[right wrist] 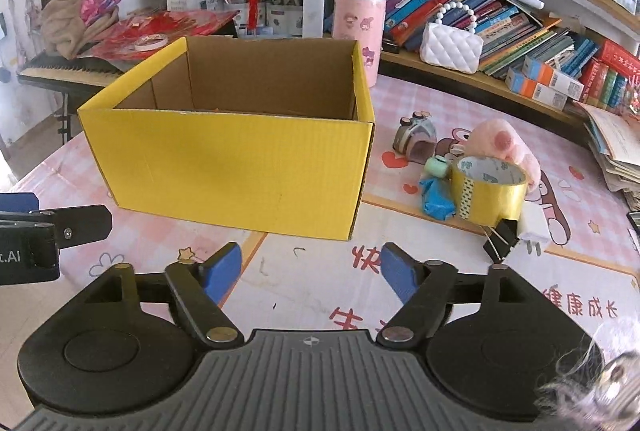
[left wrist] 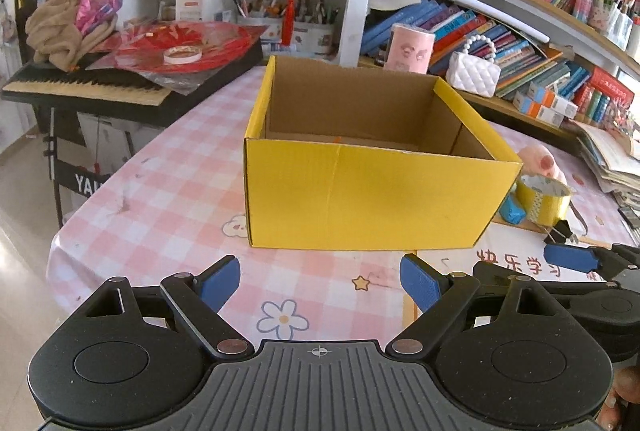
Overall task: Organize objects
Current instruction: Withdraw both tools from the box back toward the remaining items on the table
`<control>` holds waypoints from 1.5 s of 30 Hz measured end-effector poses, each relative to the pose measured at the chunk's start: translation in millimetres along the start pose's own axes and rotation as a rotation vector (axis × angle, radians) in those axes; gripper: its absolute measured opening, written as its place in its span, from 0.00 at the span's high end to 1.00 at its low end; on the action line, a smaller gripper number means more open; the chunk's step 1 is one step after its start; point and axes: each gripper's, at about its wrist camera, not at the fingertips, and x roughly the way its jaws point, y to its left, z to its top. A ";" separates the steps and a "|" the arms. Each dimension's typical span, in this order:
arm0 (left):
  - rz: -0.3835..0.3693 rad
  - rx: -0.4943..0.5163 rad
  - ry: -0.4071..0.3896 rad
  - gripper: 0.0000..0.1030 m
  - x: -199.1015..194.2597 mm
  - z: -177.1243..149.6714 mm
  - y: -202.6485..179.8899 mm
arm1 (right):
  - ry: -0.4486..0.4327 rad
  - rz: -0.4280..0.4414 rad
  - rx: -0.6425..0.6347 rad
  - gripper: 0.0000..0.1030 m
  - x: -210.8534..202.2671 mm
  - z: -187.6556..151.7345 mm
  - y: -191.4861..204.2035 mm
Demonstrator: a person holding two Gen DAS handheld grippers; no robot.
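The yellow box (right wrist: 236,167) stands open-topped on the pink checked tablecloth (left wrist: 168,183), square to me and near the table's middle. Its inside looks bare apart from a small orange fleck on the floor of it, so I judge it the place the loose things are meant to go, and sorting has hardly begun.

The loose things lie in a cluster just beside the box's right-hand end. A roll of yellow tape (right wrist: 490,191) stands on its edge at the front. Touching or nearly touching it are a crumpled blue wrapper (right wrist: 434,199), a small mint-green item (right wrist: 438,167), a black binder clip (right wrist: 500,237) and a white plug (right wrist: 534,227). Behind sit a pink plush toy (right wrist: 504,147) and a small grey toy (right wrist: 414,139). Crowded so closely, they will need taking one at a time; the tape is the most exposed.

My right gripper (right wrist: 310,273) is open, jaws apart to a moderate width, nothing between them. It hangs over bare cloth in front of the box's right corner, short of the cluster. My left gripper (left wrist: 320,279) is open wider, also empty, facing the box's front wall.

Further out: a white quilted bag (right wrist: 452,47) and a pink cylinder (right wrist: 360,27) behind the box, crowded bookshelves (left wrist: 520,31), and a keyboard (left wrist: 92,87) piled with red paper at left.
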 end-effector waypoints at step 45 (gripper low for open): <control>-0.144 0.122 0.037 0.13 -23.3 -29.6 -41.8 | 0.009 -0.154 0.137 0.21 -61.5 -54.6 -28.4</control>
